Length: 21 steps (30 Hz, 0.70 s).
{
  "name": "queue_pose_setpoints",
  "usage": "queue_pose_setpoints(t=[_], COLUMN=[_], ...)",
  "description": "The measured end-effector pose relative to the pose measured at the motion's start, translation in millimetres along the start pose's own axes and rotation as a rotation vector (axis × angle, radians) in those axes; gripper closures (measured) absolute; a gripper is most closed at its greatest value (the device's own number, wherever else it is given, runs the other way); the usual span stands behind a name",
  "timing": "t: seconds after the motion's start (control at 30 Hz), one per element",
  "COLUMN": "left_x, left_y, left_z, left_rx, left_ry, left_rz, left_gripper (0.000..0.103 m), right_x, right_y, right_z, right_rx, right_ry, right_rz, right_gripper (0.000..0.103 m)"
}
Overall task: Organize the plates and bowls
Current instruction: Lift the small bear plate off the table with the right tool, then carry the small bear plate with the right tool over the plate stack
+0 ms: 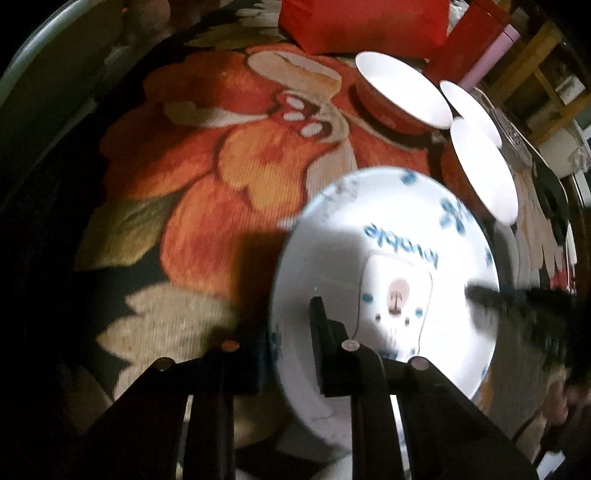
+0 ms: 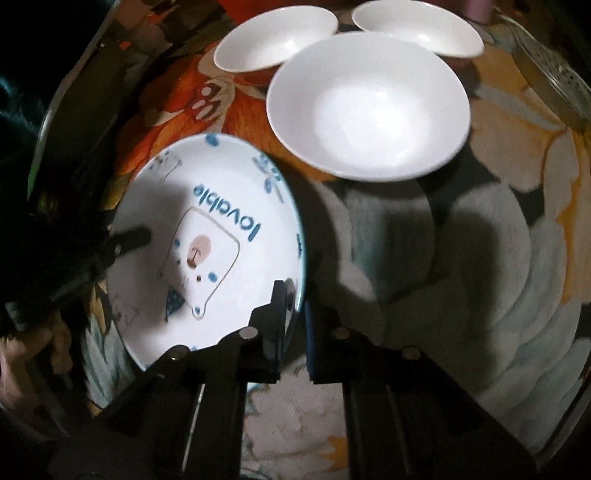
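Observation:
A white plate (image 1: 388, 266) with blue print and the word "lovable" is held above the floral tablecloth by both grippers. My left gripper (image 1: 291, 332) is shut on its left rim. My right gripper (image 2: 297, 295) is shut on its right rim; the plate also shows in the right wrist view (image 2: 207, 236). The right gripper's finger shows blurred across the plate in the left wrist view (image 1: 517, 295). Three red bowls with white insides stand beyond: the nearest (image 2: 369, 107), one at back left (image 2: 275, 38), one at back right (image 2: 417, 26).
The floral tablecloth (image 1: 229, 177) covers the table. A red bag (image 1: 362, 22) and a pink cylinder (image 1: 491, 51) stand at the far edge. A patterned strip (image 2: 550, 74) lies at the right. Wooden shelving (image 1: 546, 74) is behind.

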<state>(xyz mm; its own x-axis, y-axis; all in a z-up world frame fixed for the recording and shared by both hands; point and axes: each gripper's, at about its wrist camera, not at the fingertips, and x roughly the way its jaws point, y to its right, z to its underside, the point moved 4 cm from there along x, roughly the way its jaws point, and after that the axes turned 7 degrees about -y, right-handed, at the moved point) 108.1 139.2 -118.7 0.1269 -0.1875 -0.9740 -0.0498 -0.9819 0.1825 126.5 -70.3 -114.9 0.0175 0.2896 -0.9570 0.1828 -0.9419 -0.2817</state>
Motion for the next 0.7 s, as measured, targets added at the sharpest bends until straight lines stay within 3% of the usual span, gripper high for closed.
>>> queue_pose_setpoints(t=[0.23, 0.7], left_x=[1, -11], left_y=[-7, 14], left_z=[16, 35], left_rx=[-0.041, 0.035], left_ry=[-0.008, -0.007], left_rz=[0.072, 0.055], left_gripper=[0.083, 0.081], right_x=[5, -13], right_y=[-3, 1], right_z=[-5, 11], right_rx=[0.004, -0.023], right_ry=[-0.022, -0.027], right_rz=[-0.021, -0.033], right_gripper=[0.091, 0.093])
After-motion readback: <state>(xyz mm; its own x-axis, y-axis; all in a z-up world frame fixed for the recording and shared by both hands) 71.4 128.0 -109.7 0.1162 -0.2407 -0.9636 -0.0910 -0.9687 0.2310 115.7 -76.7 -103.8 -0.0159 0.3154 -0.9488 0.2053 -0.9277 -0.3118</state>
